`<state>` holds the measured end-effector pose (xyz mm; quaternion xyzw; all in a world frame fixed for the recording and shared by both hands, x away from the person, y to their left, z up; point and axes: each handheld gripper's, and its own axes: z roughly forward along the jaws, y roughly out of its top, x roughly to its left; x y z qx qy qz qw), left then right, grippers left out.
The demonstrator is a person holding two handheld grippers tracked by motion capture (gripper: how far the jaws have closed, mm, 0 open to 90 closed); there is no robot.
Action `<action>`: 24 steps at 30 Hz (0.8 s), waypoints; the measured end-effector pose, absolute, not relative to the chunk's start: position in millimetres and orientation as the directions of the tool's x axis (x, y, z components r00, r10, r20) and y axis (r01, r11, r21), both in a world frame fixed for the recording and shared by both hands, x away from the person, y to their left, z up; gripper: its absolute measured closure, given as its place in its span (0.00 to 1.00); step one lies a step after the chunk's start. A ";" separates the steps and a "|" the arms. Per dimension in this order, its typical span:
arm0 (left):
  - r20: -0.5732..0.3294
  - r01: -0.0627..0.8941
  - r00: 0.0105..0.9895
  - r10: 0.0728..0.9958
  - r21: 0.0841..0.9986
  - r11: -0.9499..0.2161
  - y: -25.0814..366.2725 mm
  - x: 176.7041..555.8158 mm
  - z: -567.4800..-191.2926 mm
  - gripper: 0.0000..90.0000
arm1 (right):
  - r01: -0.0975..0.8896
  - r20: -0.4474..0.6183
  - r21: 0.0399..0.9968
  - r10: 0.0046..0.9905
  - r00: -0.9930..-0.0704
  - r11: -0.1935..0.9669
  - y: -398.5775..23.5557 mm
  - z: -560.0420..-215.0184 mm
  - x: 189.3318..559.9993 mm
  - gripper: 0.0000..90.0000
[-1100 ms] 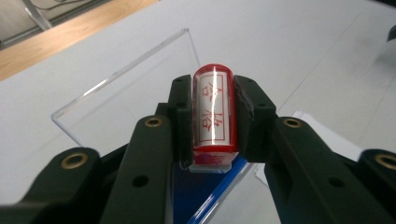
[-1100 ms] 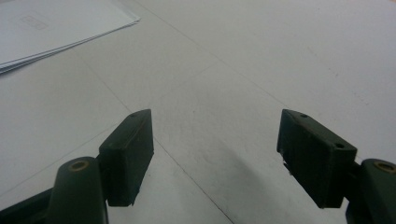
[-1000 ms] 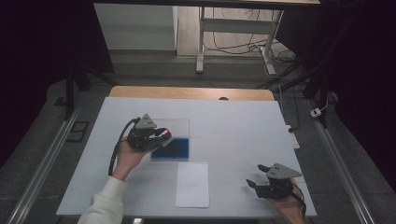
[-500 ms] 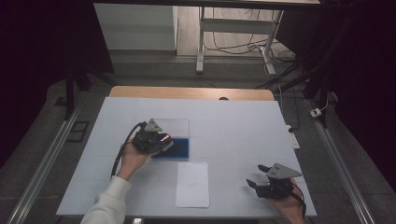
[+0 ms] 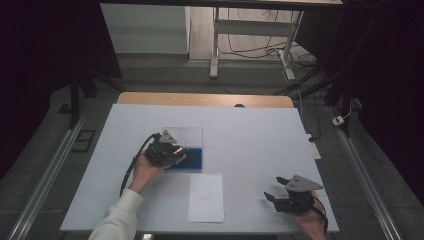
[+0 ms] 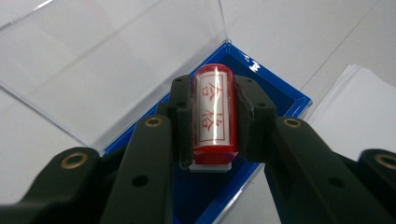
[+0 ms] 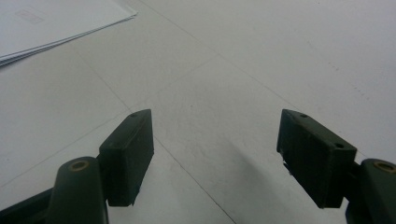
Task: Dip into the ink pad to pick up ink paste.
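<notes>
Down at the near edge of the white table (image 5: 250,135), the right gripper (image 5: 280,197) rests low, off to the right of the sheet of paper (image 5: 206,197) and well apart from it; in the right gripper view its jaws stand wide apart, nothing between them, with the corner of the paper stack (image 7: 56,23) lying beyond on the left. The sheet itself lies flat, near the front edge, between the two hands. Just beyond the paper, on its far left, the left gripper (image 5: 175,156) sits in the person's left hand (image 5: 145,170), clamped on the red stamp (image 6: 212,114). The left gripper view gives it plainly: both pads press the sides of the red cylinder, whose white label carries red characters, its white base plate facing the camera. The stamp hangs right over the blue ink pad tray (image 6: 275,93), itself just beyond the paper's far edge. The tray's clear lid (image 6: 116,60) lies folded open on the far side, flat toward the back of the table.
</notes>
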<state>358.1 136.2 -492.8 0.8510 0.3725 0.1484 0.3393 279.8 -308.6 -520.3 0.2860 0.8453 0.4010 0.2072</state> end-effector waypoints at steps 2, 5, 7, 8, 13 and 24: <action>0.037 0.527 0.680 0.732 0.670 -0.523 132.0 357.7 -495.2 0.78 | 0.317 -0.123 0.794 0.648 -0.752 0.518 -308.4 -519.9 279.5 0.30; 0.031 0.532 0.677 0.735 0.670 -0.518 131.6 358.3 -496.2 0.78 | 0.317 -0.122 0.795 0.649 -0.751 0.517 -308.8 -519.9 279.6 0.30; 0.018 0.545 0.671 0.741 0.665 -0.510 132.7 358.9 -496.3 0.78 | 0.318 -0.121 0.796 0.651 -0.749 0.514 -309.0 -519.9 279.6 0.30; 0.014 0.549 0.670 0.742 0.663 -0.509 132.9 359.2 -496.3 0.78 | 0.320 -0.122 0.795 0.653 -0.747 0.515 -309.2 -519.6 279.7 0.30; 0.014 0.553 0.671 0.741 0.657 -0.513 132.5 359.7 -496.3 0.78 | 0.325 -0.122 0.793 0.656 -0.745 0.516 -309.1 -520.0 279.9 0.30; 0.040 0.558 0.672 0.740 0.630 -0.540 127.3 360.1 -498.7 0.79 | 0.317 -0.132 0.791 0.651 -0.748 0.524 -306.1 -518.1 277.8 0.30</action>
